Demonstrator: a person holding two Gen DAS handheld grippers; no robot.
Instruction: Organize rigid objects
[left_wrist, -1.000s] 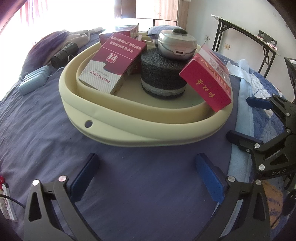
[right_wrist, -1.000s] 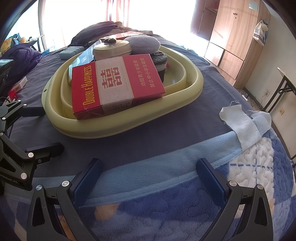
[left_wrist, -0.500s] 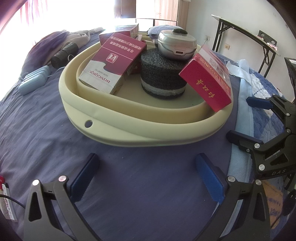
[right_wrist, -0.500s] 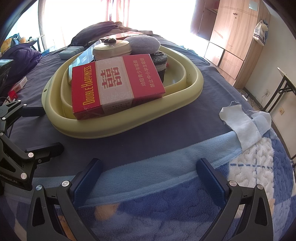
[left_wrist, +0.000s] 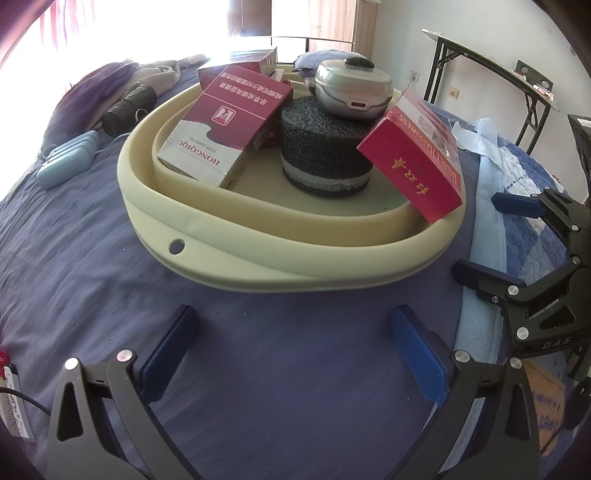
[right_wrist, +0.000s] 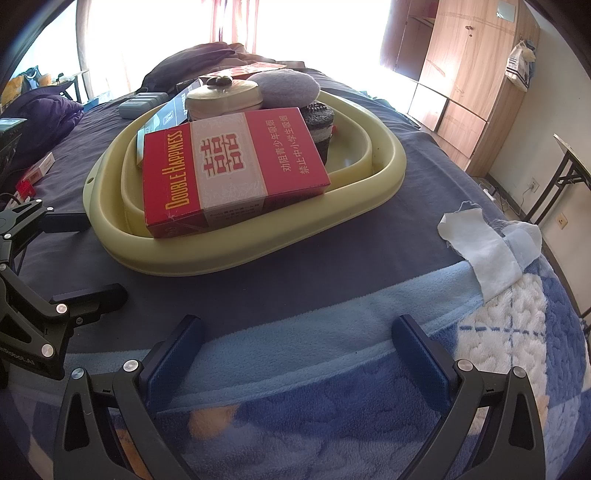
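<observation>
A cream plastic basin (left_wrist: 258, 266) (right_wrist: 258, 243) sits on the bed. Inside it a dark red Hongqiqu carton (left_wrist: 225, 122) leans on the rim. Beside it a black foam cylinder (left_wrist: 325, 155) carries a silver round case (left_wrist: 352, 90). A red Double Happiness carton (left_wrist: 417, 162) (right_wrist: 232, 166) rests tilted on the near rim. My left gripper (left_wrist: 295, 350) is open and empty, just short of the basin. Lower on the blue blanket, my right gripper (right_wrist: 295, 354) is also open and empty. Each gripper shows at the edge of the other's view.
A pale blue remote-like case (left_wrist: 68, 162) and a black roll (left_wrist: 127, 109) lie left of the basin. Clothes (right_wrist: 207, 59) are piled at the bed's far end. A white cloth (right_wrist: 476, 243) lies at the right. A folding table (left_wrist: 491, 70) and a wardrobe (right_wrist: 469, 74) stand beyond.
</observation>
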